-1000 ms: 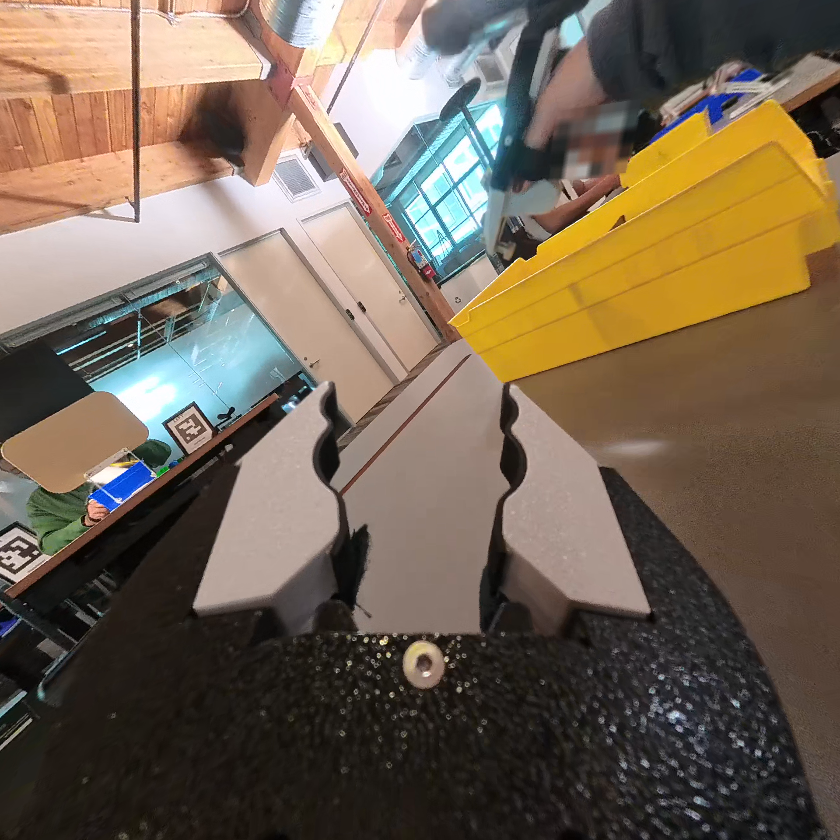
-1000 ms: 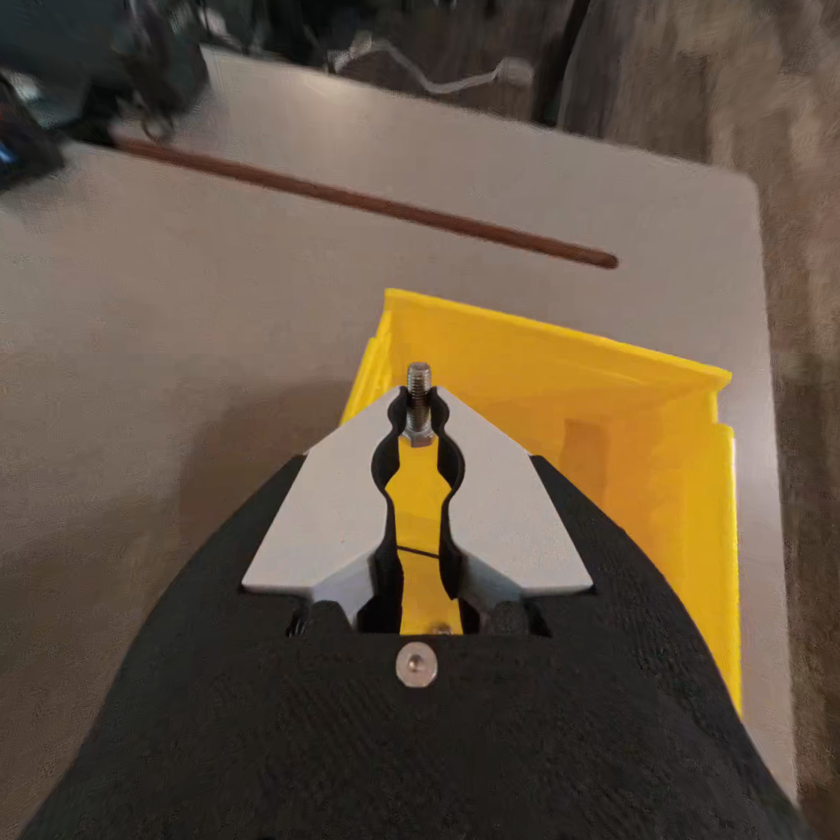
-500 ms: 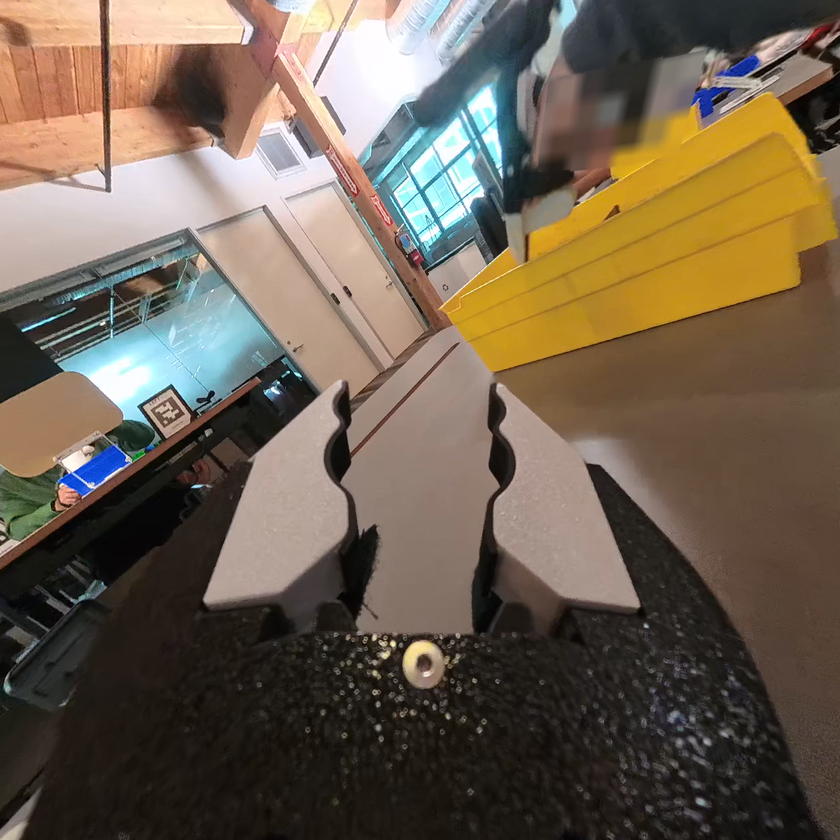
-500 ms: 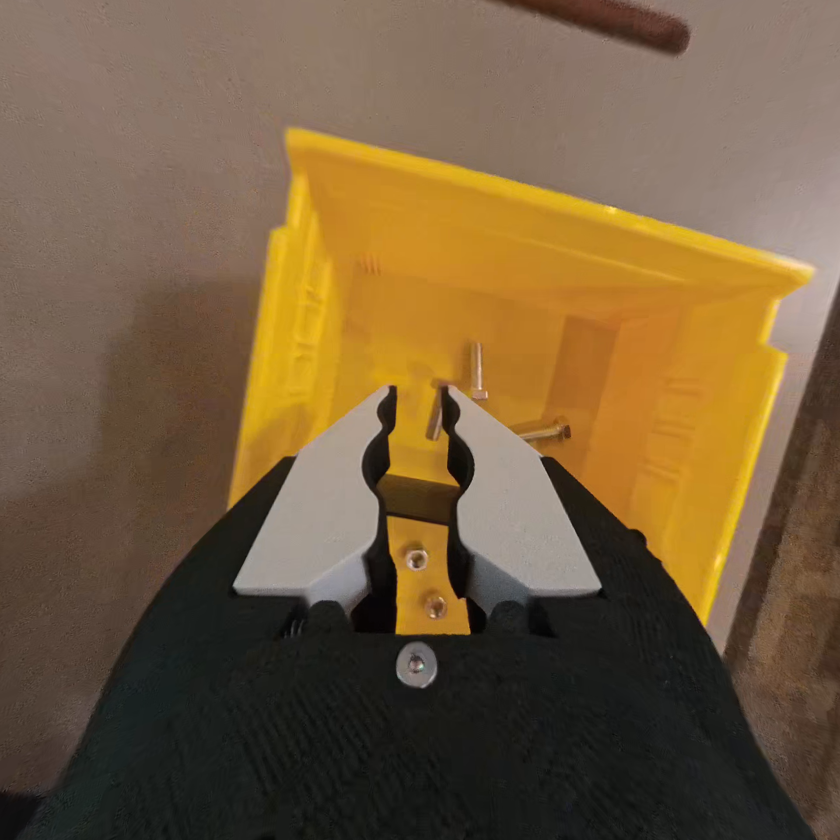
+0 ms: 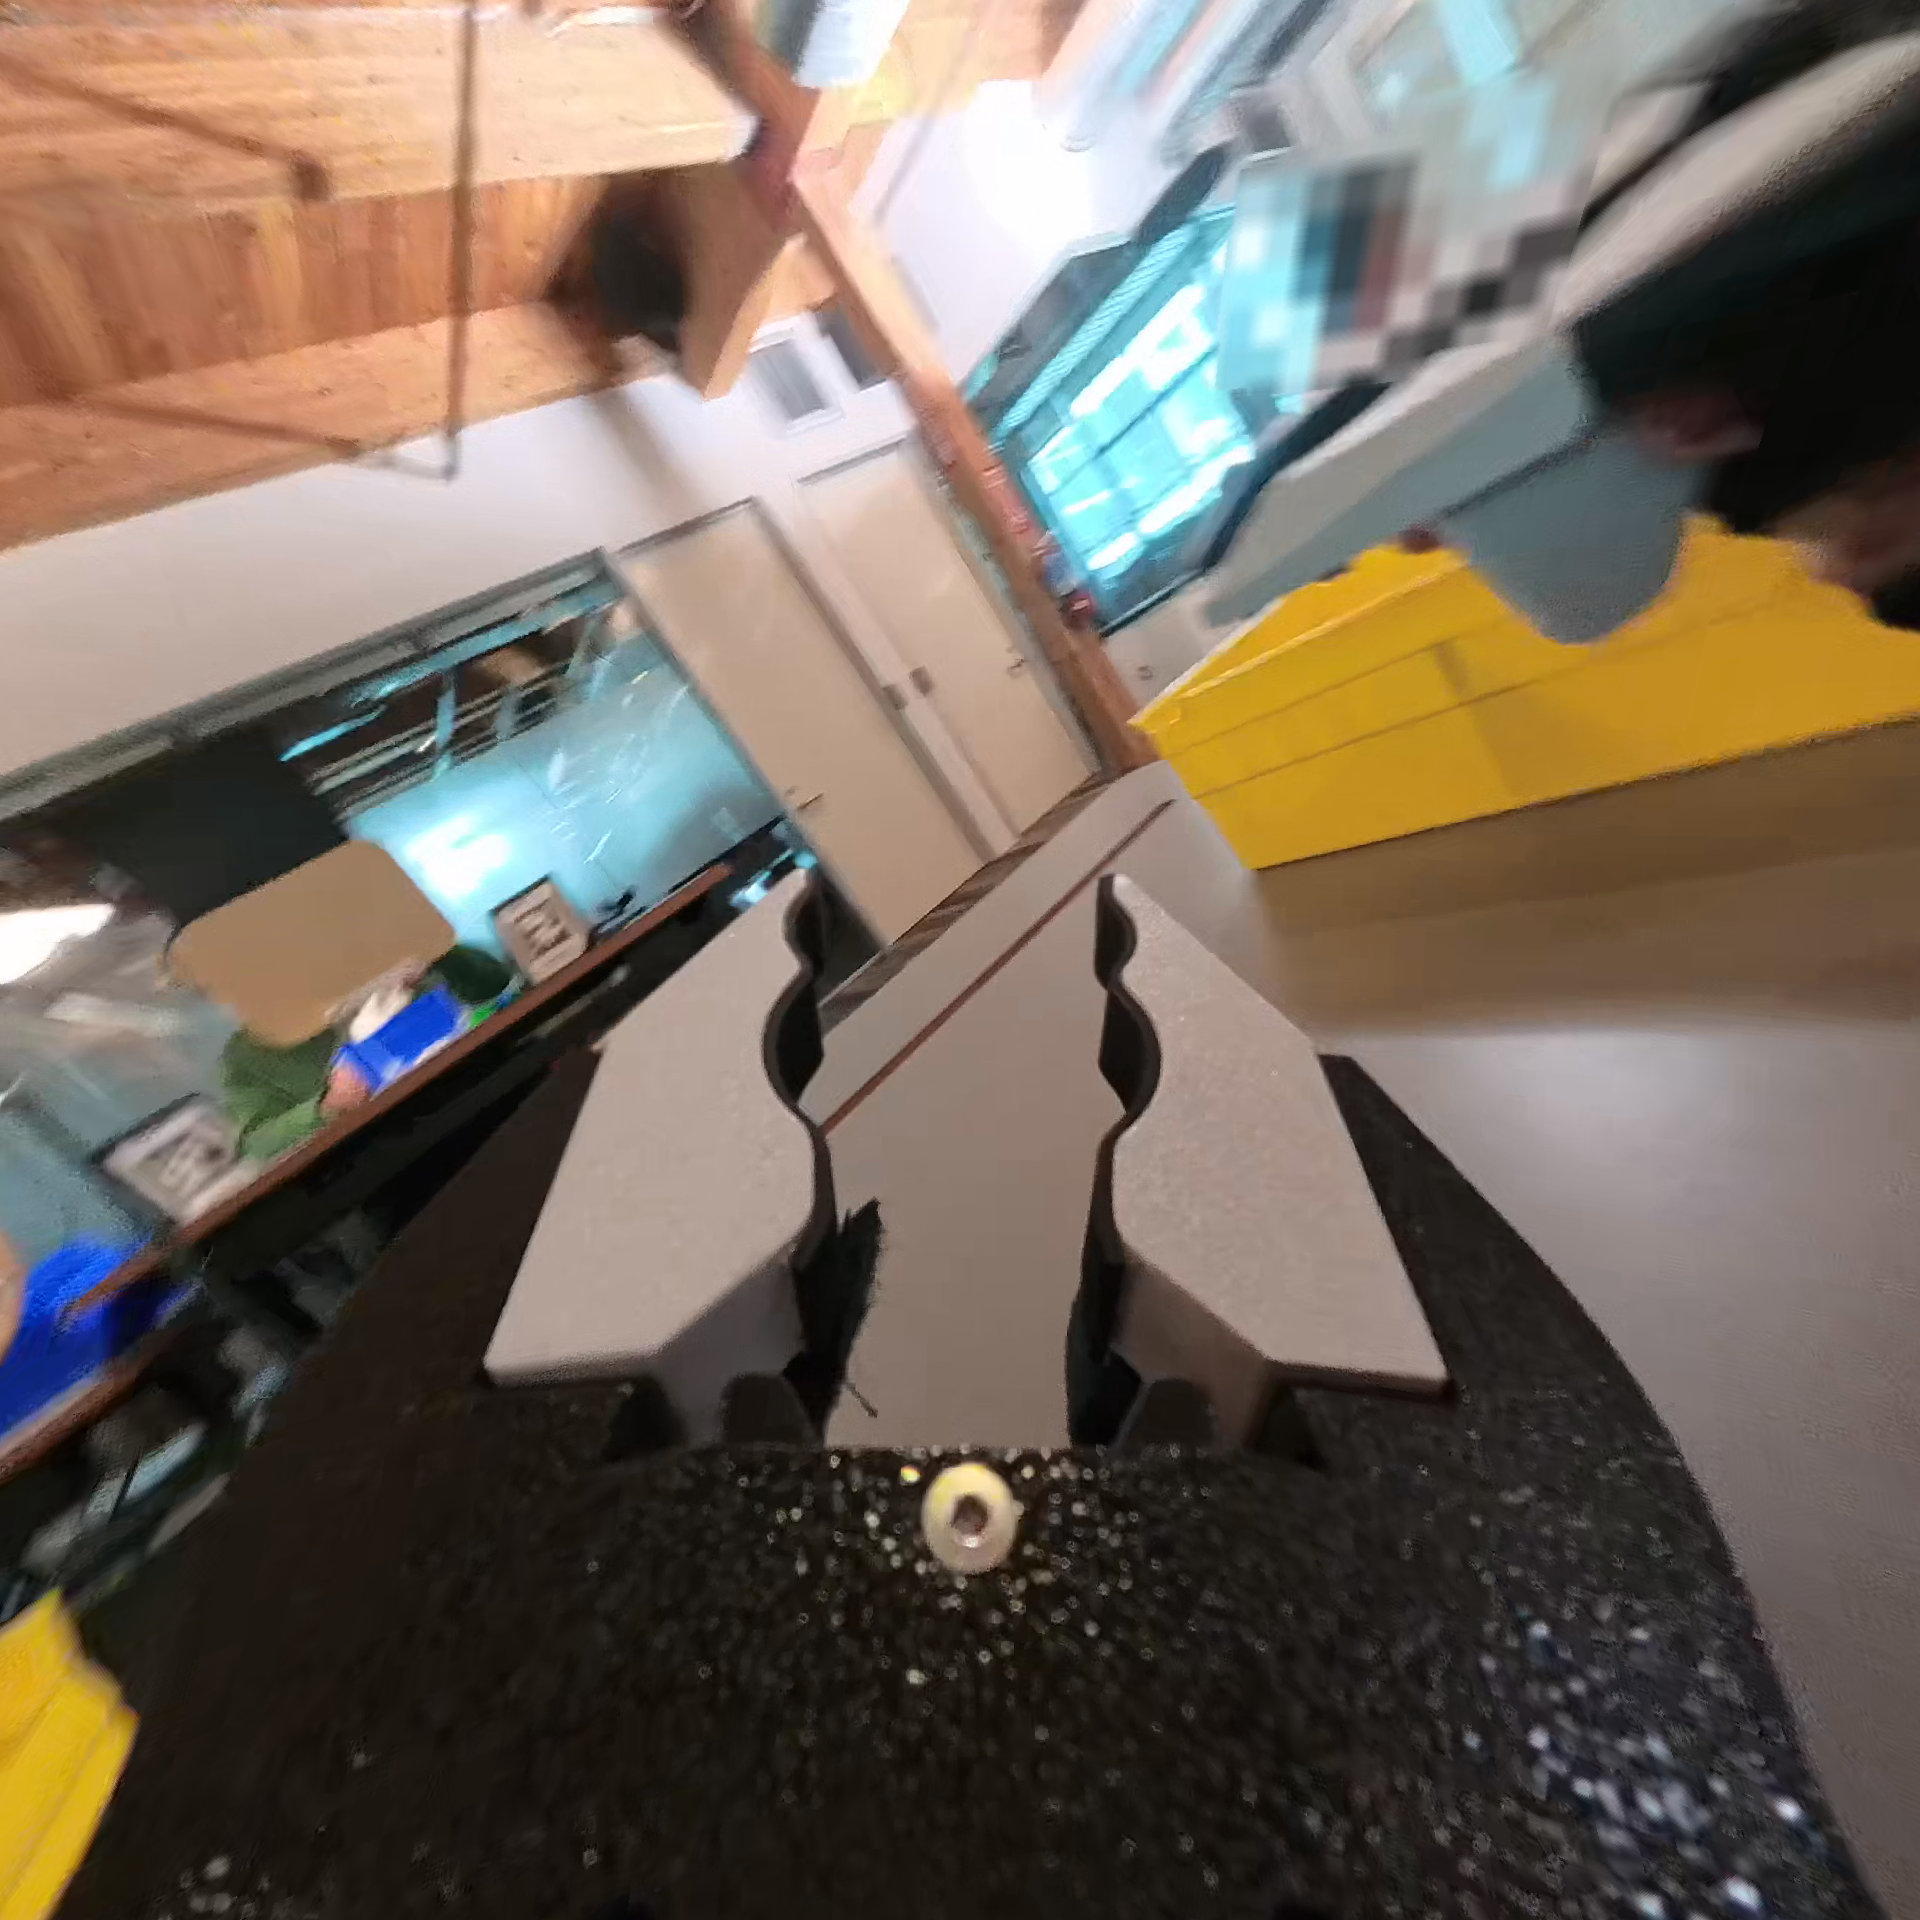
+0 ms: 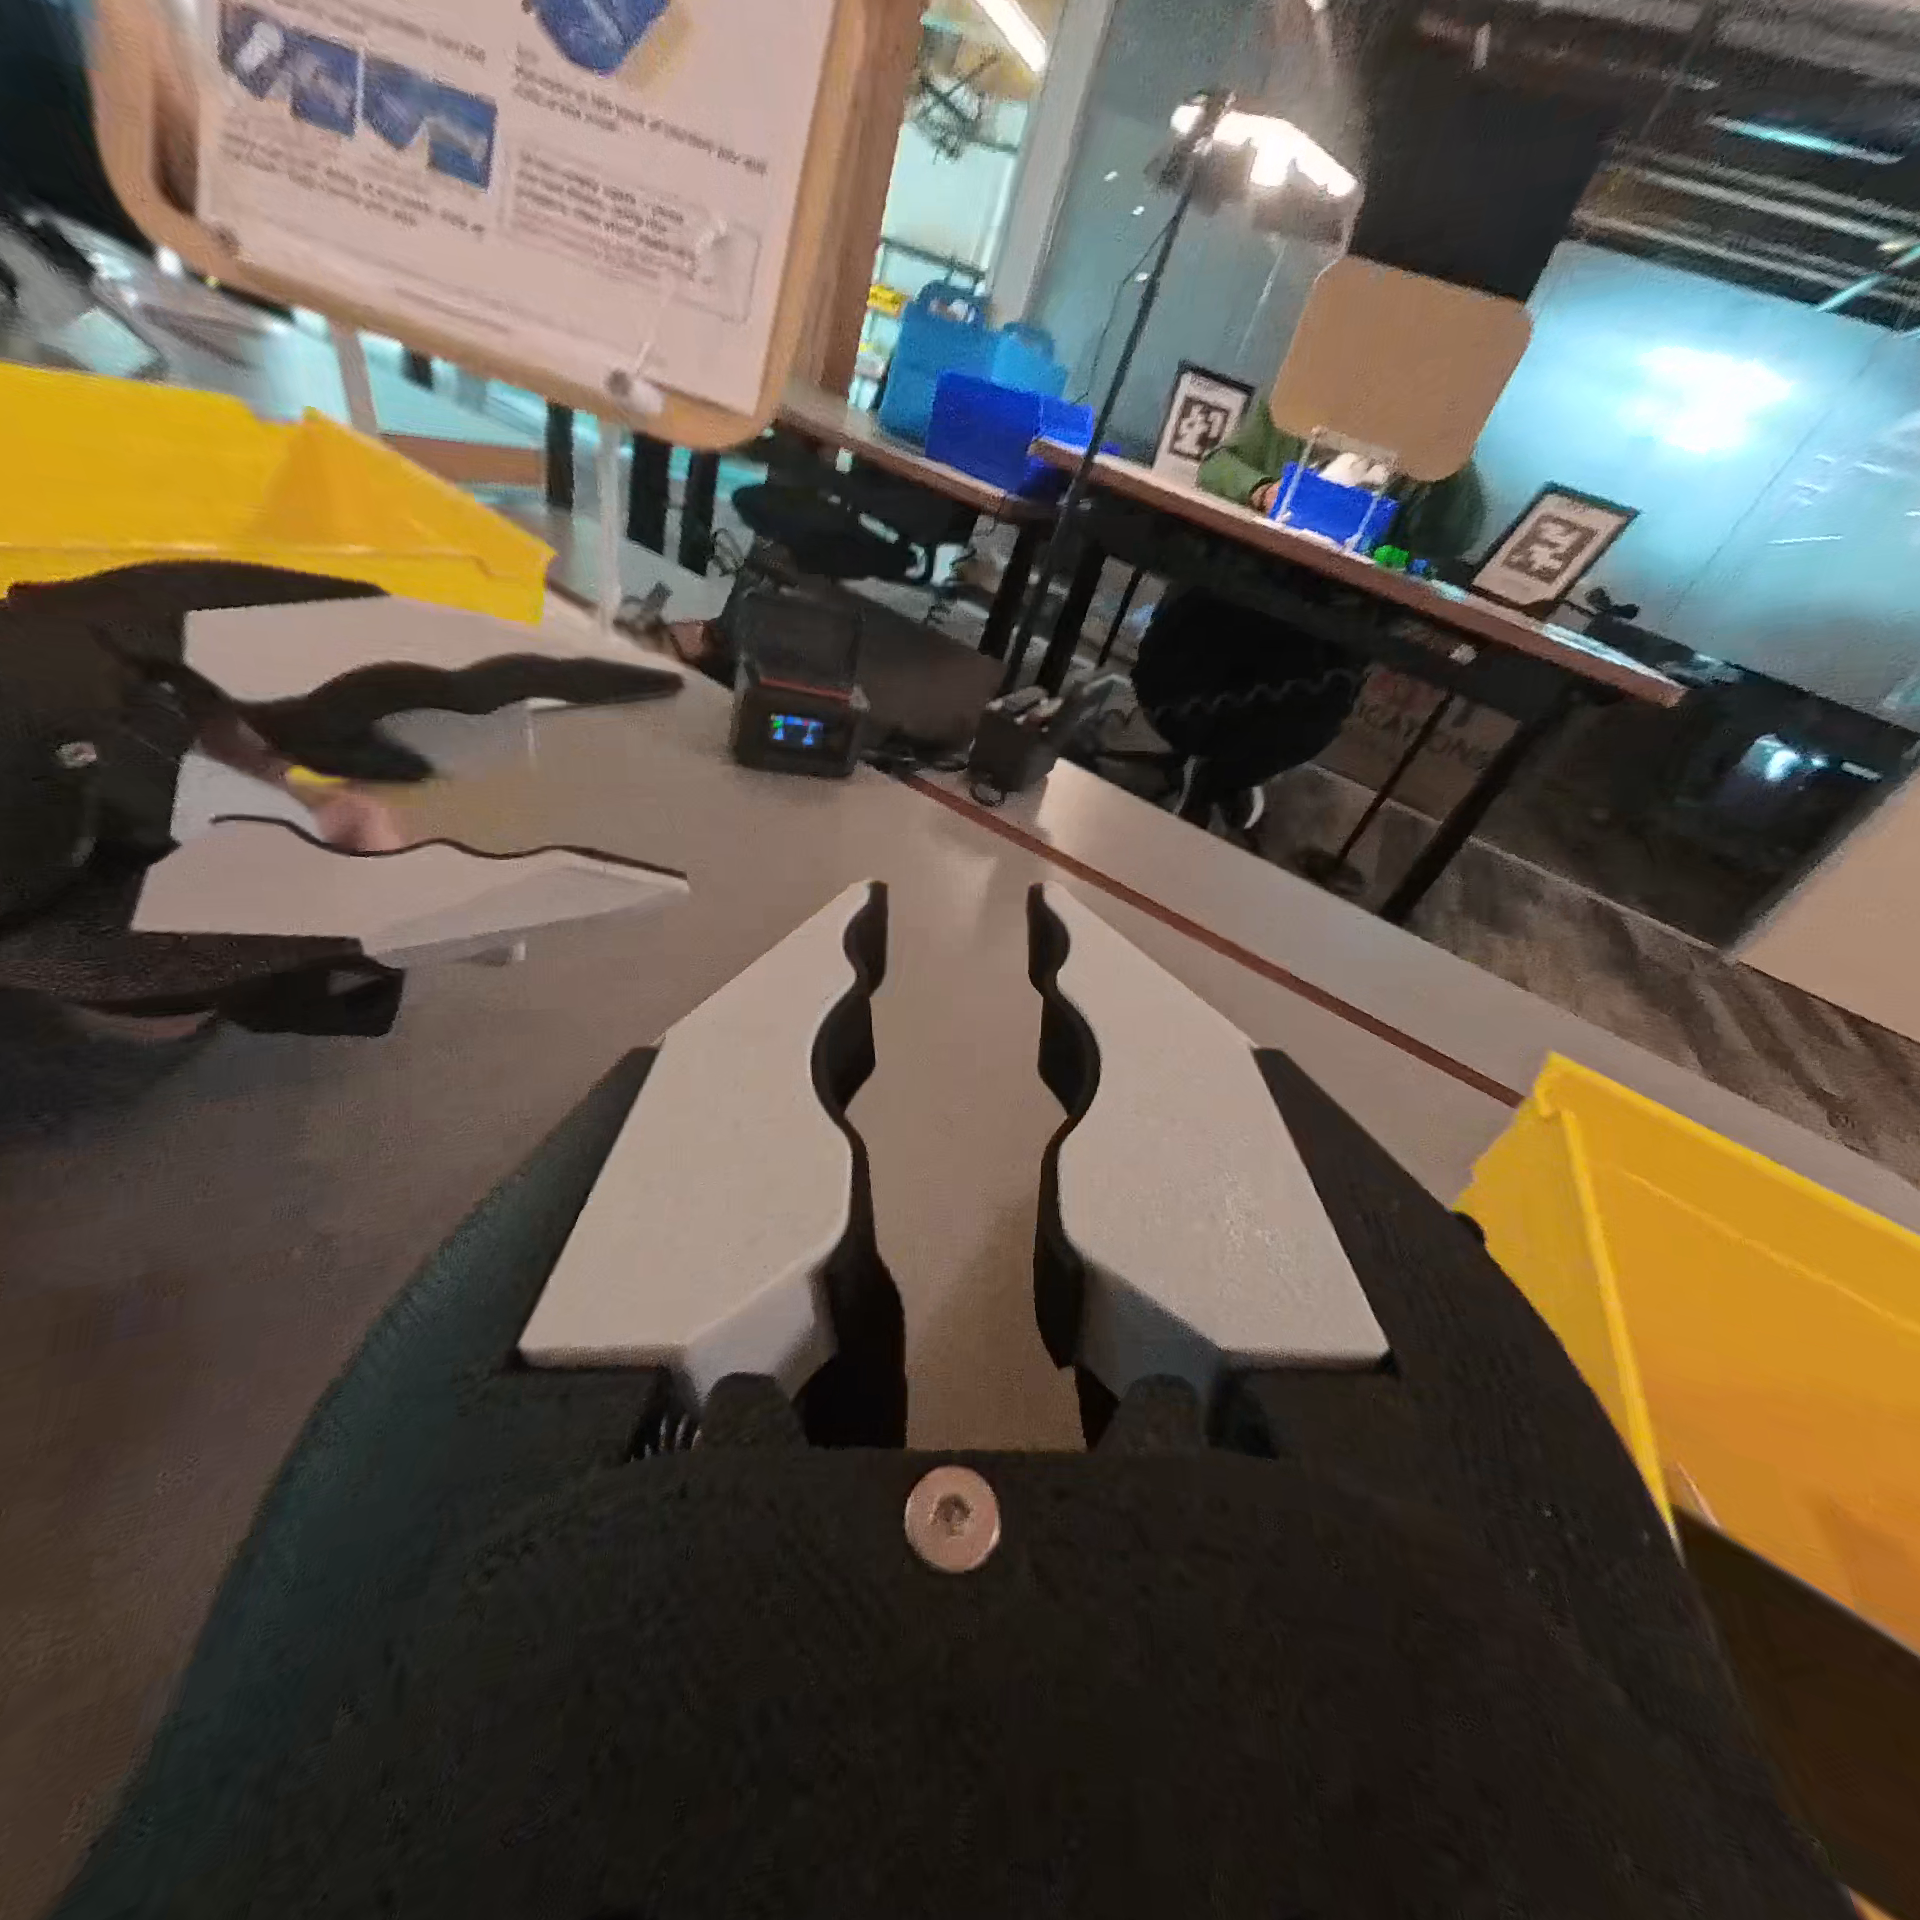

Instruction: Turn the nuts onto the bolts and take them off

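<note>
No nut or bolt shows in either view. My left gripper is open and empty, held low over the grey table. My right gripper is open and empty, also low over the table. The left gripper also shows at the left of the right wrist view, jaws apart. A blurred grey finger of the right gripper hangs over a yellow bin at the upper right of the left wrist view.
A yellow bin stands close on the right of my right gripper, and another yellow bin at the far left. A board with printed sheets stands behind it. A small black device sits at the table's far edge.
My right gripper held a bolt with a nut, opened over the yellow bin holding bolts, then swung up to face across the table. My left gripper stayed open and shifted slightly.
</note>
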Motion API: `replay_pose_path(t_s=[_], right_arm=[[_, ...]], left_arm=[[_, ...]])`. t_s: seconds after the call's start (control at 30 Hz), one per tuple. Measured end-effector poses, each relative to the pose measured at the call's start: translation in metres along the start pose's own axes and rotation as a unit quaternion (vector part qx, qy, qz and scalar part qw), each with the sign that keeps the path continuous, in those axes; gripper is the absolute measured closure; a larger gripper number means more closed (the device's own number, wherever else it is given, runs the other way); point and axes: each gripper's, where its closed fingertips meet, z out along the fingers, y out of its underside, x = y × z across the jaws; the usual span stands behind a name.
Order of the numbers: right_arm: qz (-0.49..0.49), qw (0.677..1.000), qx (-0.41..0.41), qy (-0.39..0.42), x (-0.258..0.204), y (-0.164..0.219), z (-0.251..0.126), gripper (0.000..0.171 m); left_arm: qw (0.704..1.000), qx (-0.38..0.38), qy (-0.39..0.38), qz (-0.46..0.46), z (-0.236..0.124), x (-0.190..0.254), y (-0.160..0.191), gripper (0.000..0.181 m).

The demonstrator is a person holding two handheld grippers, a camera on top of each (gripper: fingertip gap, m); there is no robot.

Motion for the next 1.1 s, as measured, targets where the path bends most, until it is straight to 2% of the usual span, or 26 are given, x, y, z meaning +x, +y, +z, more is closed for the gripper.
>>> replay_pose_path(t_s=[0.07, 0.1, 0.2, 0.23, 0.27, 0.3, 0.33, 0.4, 0.47, 0.57, 0.67, 0.83, 0.87, 0.93, 1.03, 1.1], right_arm=[[-0.010, 0.999, 0.025, 0.033, 0.010, -0.004, -0.008, 0.146], [-0.028, 0.998, 0.031, 0.056, 0.022, -0.007, -0.016, 0.148], [-0.072, 0.987, 0.042, 0.135, 0.073, -0.018, -0.044, 0.148], [-0.063, 0.985, 0.042, 0.152, 0.092, -0.020, -0.053, 0.143], [-0.024, 0.989, 0.043, 0.143, 0.105, -0.020, -0.059, 0.136], [0.000, 0.990, 0.029, 0.139, 0.123, -0.016, -0.064, 0.120], [0.013, 0.988, 0.012, 0.154, 0.144, -0.012, -0.073, 0.111], [0.002, 0.978, -0.020, 0.207, 0.183, -0.009, -0.098, 0.111], [-0.002, 0.974, -0.030, 0.225, 0.206, -0.014, -0.117, 0.111], [-0.037, 0.962, -0.092, 0.253, 0.251, 0.000, -0.139, 0.112], [-0.077, 0.967, -0.137, 0.199, 0.282, 0.027, -0.136, 0.114], [-0.007, 0.952, -0.276, 0.132, 0.319, 0.110, -0.135, 0.114], [0.026, 0.941, -0.319, 0.107, 0.317, 0.129, -0.138, 0.114], [0.073, 0.910, -0.389, 0.120, 0.328, 0.158, -0.150, 0.116], [0.079, 0.882, -0.448, 0.124, 0.336, 0.185, -0.164, 0.125], [0.085, 0.862, -0.490, 0.096, 0.329, 0.201, -0.171, 0.139]], left_arm=[[0.995, -0.051, -0.052, -0.064, 0.001, -0.020, 0.000, 0.137], [0.992, -0.068, -0.051, -0.093, 0.002, -0.023, -0.008, 0.137], [0.987, -0.081, -0.092, -0.105, -0.013, -0.047, -0.043, 0.123], [0.986, -0.085, -0.112, -0.094, -0.024, -0.057, -0.053, 0.114], [0.981, -0.090, -0.148, -0.082, -0.039, -0.073, -0.062, 0.095], [0.974, -0.092, -0.192, -0.076, -0.057, -0.092, -0.069, 0.072], [0.967, -0.089, -0.226, -0.073, -0.074, -0.109, -0.076, 0.057], [0.956, -0.085, -0.268, -0.080, -0.107, -0.133, -0.082, 0.054], [0.947, -0.115, -0.286, -0.087, -0.132, -0.149, -0.075, 0.057], [0.927, -0.229, -0.278, -0.104, -0.154, -0.158, -0.035, 0.052], [0.891, -0.358, -0.249, -0.122, -0.171, -0.152, 0.009, 0.042], [0.848, -0.483, -0.166, -0.142, -0.181, -0.127, 0.051, 0.059], [0.840, -0.502, -0.153, -0.139, -0.183, -0.123, 0.057, 0.064], [0.818, -0.544, -0.121, -0.142, -0.188, -0.112, 0.070, 0.072], [0.780, -0.599, -0.085, -0.159, -0.199, -0.095, 0.090, 0.085], [0.761, -0.626, -0.094, -0.140, -0.209, -0.096, 0.102, 0.113]])
